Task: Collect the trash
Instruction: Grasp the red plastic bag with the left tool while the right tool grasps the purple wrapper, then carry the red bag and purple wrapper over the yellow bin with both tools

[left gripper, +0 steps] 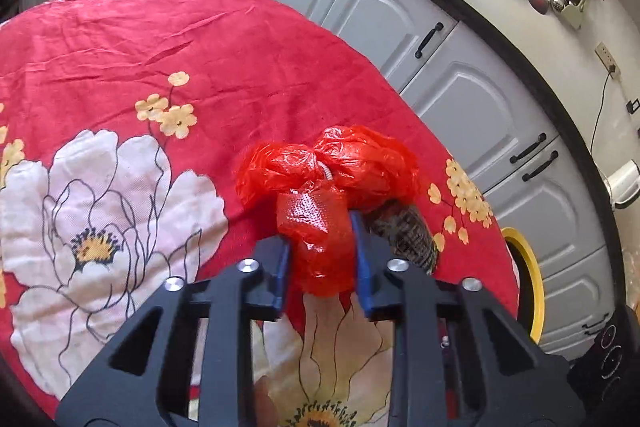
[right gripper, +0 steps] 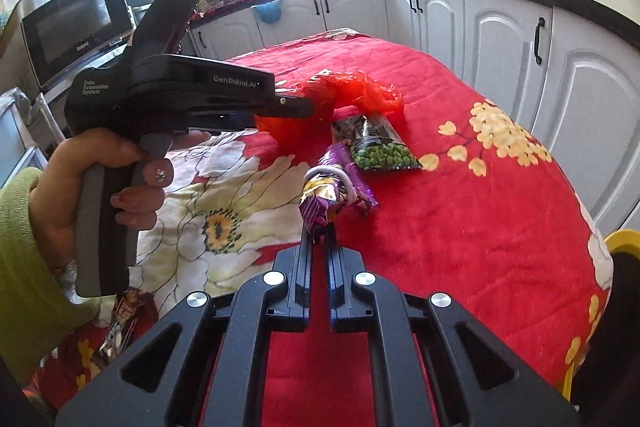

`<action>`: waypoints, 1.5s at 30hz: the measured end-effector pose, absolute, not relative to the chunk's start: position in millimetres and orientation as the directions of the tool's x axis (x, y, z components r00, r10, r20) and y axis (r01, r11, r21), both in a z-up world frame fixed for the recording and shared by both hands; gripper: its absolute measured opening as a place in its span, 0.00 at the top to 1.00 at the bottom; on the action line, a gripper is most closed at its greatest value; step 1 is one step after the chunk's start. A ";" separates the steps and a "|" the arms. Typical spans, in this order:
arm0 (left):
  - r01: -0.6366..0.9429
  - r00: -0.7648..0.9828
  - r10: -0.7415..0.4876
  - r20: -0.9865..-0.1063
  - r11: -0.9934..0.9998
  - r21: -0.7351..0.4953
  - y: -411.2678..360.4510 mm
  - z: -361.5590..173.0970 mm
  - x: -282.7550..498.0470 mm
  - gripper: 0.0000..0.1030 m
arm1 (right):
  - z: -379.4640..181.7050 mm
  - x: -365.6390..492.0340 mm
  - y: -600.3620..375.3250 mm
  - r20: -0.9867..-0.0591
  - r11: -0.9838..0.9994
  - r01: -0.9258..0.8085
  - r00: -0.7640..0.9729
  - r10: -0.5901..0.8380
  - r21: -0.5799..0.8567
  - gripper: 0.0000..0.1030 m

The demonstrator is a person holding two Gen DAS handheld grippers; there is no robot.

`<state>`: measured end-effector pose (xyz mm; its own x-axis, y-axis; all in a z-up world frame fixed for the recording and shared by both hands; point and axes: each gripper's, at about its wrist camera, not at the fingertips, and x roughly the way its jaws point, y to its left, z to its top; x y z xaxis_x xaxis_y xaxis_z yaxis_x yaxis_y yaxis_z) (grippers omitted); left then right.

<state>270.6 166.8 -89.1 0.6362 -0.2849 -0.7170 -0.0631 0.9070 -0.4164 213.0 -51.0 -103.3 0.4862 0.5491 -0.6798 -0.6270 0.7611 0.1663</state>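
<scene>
A crumpled red plastic bag (left gripper: pixel 320 195) lies on the table's red floral cloth (left gripper: pixel 120 67). My left gripper (left gripper: pixel 322 239) is shut on its near fold, blue pads pressing both sides. Behind the bag lies a dark snack packet (left gripper: pixel 404 231). In the right wrist view, my right gripper (right gripper: pixel 319 233) is shut on the twisted end of a purple snack wrapper (right gripper: pixel 340 187). A packet of green peas (right gripper: pixel 376 147) lies just beyond it, next to the red bag (right gripper: pixel 356 91). A hand (right gripper: pixel 100 179) holds the left gripper (right gripper: pixel 304 107), whose tips sit in the bag.
A yellow-rimmed bin (left gripper: pixel 528 283) stands off the table's right edge, below white cabinets (left gripper: pixel 480 115). Another wrapper (right gripper: pixel 120 315) lies at the near left of the cloth. A microwave (right gripper: pixel 76 23) stands at the far left.
</scene>
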 end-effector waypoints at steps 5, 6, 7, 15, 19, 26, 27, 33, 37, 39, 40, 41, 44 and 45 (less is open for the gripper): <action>-0.058 0.664 -0.303 -0.684 0.891 -0.450 168.3 -81.1 254.9 0.88 | -102.4 206.3 -58.9 -0.679 0.757 -0.628 0.478 0.557 0.180 0.94; -0.057 0.671 -0.303 -0.677 0.889 -0.454 168.4 -79.3 250.8 0.88 | -101.8 203.8 -60.6 -0.677 0.758 -0.627 0.480 0.558 0.180 0.94; -0.055 0.676 -0.303 -0.671 0.888 -0.457 167.6 -77.4 246.9 0.89 | -101.4 202.6 -62.8 -0.676 0.757 -0.627 0.480 0.560 0.182 0.94; -0.047 0.730 -0.286 -0.621 0.885 -0.463 159.2 -54.1 206.9 0.89 | -89.7 192.0 -85.3 -0.649 0.764 -0.617 0.507 0.567 0.186 0.94; -0.018 0.748 -0.287 -0.598 0.892 -0.451 142.9 -38.1 189.9 0.89 | -79.9 190.3 -99.3 -0.632 0.774 -0.603 0.528 0.568 0.192 0.94; 0.047 0.772 -0.283 -0.569 0.918 -0.393 105.5 -11.0 167.4 0.89 | -59.4 188.0 -140.2 -0.591 0.813 -0.546 0.593 0.546 0.203 0.94; 0.055 0.773 -0.282 -0.568 0.922 -0.384 100.2 -8.2 166.5 0.89 | -57.1 188.4 -146.3 -0.588 0.819 -0.536 0.602 0.540 0.204 0.94; 0.124 0.767 -0.315 -0.558 0.928 -0.352 62.0 3.7 159.5 0.89 | -47.0 191.3 -190.0 -0.572 0.861 -0.467 0.656 0.492 0.204 0.94; 0.169 0.758 -0.337 -0.558 0.928 -0.331 35.7 5.5 157.7 0.89 | -45.0 190.4 -221.2 -0.570 0.887 -0.419 0.688 0.450 0.194 0.94; 0.188 0.751 -0.350 -0.559 0.926 -0.326 25.8 4.8 158.1 0.89 | -44.5 190.9 -235.6 -0.570 0.898 -0.396 0.699 0.431 0.193 0.94; 0.200 0.748 -0.354 -0.562 0.927 -0.318 17.9 4.5 158.5 0.89 | -43.9 191.3 -242.1 -0.571 0.903 -0.385 0.705 0.421 0.191 0.94; 0.206 0.746 -0.355 -0.563 0.928 -0.311 12.6 4.4 158.1 0.89 | -42.9 191.1 -248.4 -0.569 0.908 -0.375 0.712 0.412 0.189 0.94; 0.229 0.738 -0.364 -0.568 0.927 -0.297 -4.0 2.5 158.9 0.90 | -41.4 190.1 -263.1 -0.564 0.918 -0.353 0.728 0.391 0.180 0.94; 0.236 0.734 -0.367 -0.571 0.927 -0.292 -9.9 1.5 159.1 0.90 | -41.3 189.7 -266.4 -0.563 0.921 -0.346 0.731 0.385 0.180 0.94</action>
<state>159.1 -9.9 1.5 0.7342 -0.3667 -0.5714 0.2356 0.9269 -0.2922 189.7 -266.4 -41.3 0.7314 0.3850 -0.5628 -0.3463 0.9207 0.1798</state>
